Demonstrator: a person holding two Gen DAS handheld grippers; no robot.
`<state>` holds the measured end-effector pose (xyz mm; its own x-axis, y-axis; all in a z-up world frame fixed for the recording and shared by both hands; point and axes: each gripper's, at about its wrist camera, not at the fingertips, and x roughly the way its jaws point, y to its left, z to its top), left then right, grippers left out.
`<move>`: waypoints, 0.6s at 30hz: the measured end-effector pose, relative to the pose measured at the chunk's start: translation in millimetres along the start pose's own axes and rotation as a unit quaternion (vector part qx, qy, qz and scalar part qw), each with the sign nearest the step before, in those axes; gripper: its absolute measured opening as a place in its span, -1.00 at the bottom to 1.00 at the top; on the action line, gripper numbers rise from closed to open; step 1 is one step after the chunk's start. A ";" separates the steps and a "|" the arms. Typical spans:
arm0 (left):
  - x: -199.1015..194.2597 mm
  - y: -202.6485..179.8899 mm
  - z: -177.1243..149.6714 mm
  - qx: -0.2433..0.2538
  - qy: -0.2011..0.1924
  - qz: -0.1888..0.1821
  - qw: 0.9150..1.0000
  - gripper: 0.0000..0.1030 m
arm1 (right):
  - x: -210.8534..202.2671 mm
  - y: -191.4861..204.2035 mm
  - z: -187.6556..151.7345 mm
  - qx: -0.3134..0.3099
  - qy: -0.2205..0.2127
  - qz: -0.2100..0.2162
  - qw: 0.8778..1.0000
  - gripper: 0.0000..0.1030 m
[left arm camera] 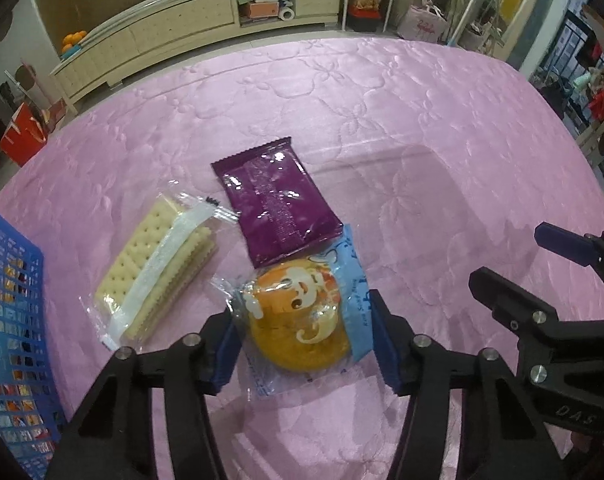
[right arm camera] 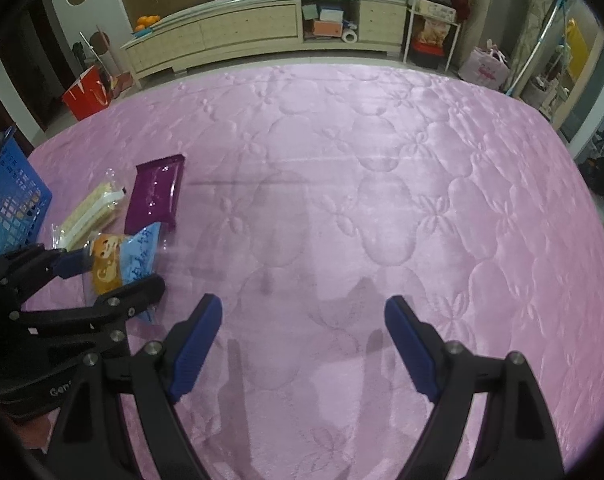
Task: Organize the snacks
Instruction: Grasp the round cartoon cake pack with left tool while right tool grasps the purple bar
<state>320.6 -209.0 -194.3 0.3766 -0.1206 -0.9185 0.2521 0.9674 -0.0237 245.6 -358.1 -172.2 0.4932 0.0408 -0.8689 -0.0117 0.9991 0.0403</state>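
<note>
pink quilted bedspread point(left arm camera: 421, 128) with a stitched flower pattern fills both views, and a long cream cabinet point(right arm camera: 242, 28) runs along the far wall behind it. at the left edge stands one blue plastic mesh basket point(left arm camera: 10, 320); colourful shapes show through its lattice wall, but they are too blurred to name.

three snacks lie on the spread just right of the basket. one is a clear-wrapped pack of cream crackers point(left arm camera: 154, 268), nearest the basket. one is a purple foil packet point(left arm camera: 276, 204), lying flat beyond it, its near corner overlapping the third snack. that third one is a round orange cake in a clear and blue wrapper point(left arm camera: 302, 320) printed with a cartoon face.

the left gripper point(left arm camera: 303, 344) has its two blue pads pressed against the sides of the round cake's wrapper, jaws clamped on it; the right wrist view shows the same hold from the side, with the wrapper between the pads low over the spread.

the right gripper point(right arm camera: 303, 344) hangs over bare bedspread well to the right of the snacks, jaws spread wide apart with nothing between them.
</note>
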 end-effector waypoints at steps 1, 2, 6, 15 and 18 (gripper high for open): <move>-2.7 1.1 -0.8 -0.004 -0.003 -0.001 1.000 0.03 | -0.5 0.2 -0.2 0.000 -0.001 0.001 1.000 0.68; -6.0 4.1 -1.7 -0.008 -0.007 -0.002 1.000 0.03 | -0.9 0.0 -1.0 0.002 -0.003 0.005 1.000 0.68; -29.4 24.6 -10.3 -0.028 -0.038 0.000 0.999 0.03 | -0.5 7.1 -6.0 0.012 -0.004 0.047 0.999 0.68; -49.0 63.3 -22.9 -0.044 -0.077 0.040 0.995 0.03 | 9.2 27.5 15.8 0.010 -0.008 0.088 0.996 0.68; -50.0 76.8 -24.2 -0.057 -0.080 0.046 0.994 0.03 | 17.3 39.1 29.4 -0.005 -0.004 0.088 0.996 0.68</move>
<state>299.5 -123.2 -159.7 0.5322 -0.0546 -0.8449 0.1109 0.9938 0.0056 279.3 -318.7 -171.1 0.4901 0.2149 -0.8448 -0.1068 0.9766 0.1865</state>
